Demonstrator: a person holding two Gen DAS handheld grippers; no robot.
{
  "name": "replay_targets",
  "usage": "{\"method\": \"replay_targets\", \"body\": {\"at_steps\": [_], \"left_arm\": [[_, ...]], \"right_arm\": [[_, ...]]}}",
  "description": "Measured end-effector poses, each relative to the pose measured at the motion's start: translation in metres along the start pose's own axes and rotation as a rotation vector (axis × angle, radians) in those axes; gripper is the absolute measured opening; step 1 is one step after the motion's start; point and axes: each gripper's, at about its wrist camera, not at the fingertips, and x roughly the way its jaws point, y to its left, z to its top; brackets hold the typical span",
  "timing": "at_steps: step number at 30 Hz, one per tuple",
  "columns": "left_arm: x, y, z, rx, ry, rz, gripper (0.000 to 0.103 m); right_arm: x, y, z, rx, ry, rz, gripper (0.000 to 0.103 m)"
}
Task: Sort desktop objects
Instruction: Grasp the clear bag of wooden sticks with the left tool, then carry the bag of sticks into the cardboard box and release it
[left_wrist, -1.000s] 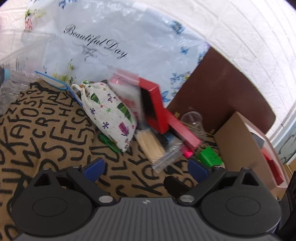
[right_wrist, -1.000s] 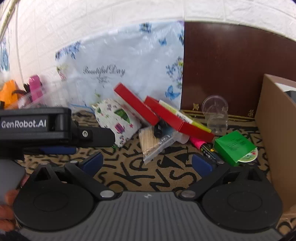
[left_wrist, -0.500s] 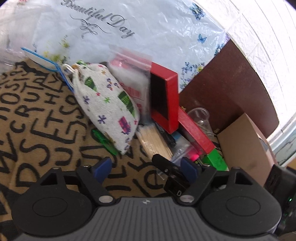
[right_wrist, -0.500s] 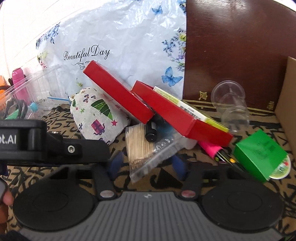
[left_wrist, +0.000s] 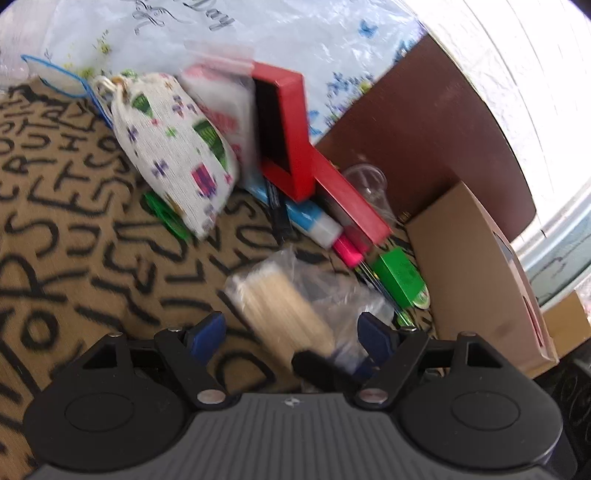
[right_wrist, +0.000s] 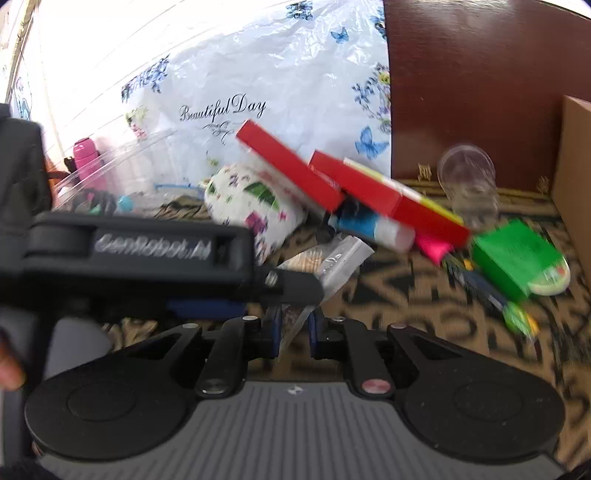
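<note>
Listing from the left: patterned cloth pouch (left_wrist: 173, 147), lying on the letter-print mat (left_wrist: 55, 229) where it lay a second ago, a green clip (left_wrist: 162, 212) under its lower edge. Next, red box (left_wrist: 284, 129) leaning on a second red box (left_wrist: 351, 199); blue-and-white tube (left_wrist: 314, 219) and pink marker (left_wrist: 347, 249) beneath them, now uncovered. Centre: clear bag of toothpicks (left_wrist: 284, 310), formerly tucked under the boxes, now drawn out toward the cameras. Left gripper (left_wrist: 291, 332): jaws spread wide, the bag lying between them, untouched. Right gripper (right_wrist: 293, 328): jaws pressed together on the bag's plastic edge, having stood wide apart a second ago. Right of these: green box (left_wrist: 399, 277), clear cup (left_wrist: 369, 184), cardboard box (left_wrist: 480, 266).
</note>
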Motion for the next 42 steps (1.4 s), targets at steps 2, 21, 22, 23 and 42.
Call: {"method": "replay_targets", "body": {"at_steps": [2,21,22,23,42], "left_arm": [[-0.001,-0.006,-0.008,0.018,0.005,0.000,0.081],[-0.030,-0.055,-0.056,0.082,0.059,-0.007,0.031],[-0.032,-0.061,-0.056,0.092,0.050,-0.016,0.031],[-0.034,-0.069,-0.055,0.106,0.040,-0.029,0.031],[0.013,-0.246,-0.010,0.344,-0.046,-0.314,0.031]], "right_arm": [[-0.012,-0.001,-0.010,0.030,0.012,0.022,0.012],[-0.092,0.014,-0.052,0.053,-0.010,0.024,0.013],[-0.100,0.014,-0.052,0.046,-0.028,0.014,0.013],[-0.106,0.014,-0.052,0.043,-0.044,0.006,0.013],[-0.210,-0.078,-0.002,0.018,-0.409,-0.296,0.013]]}}
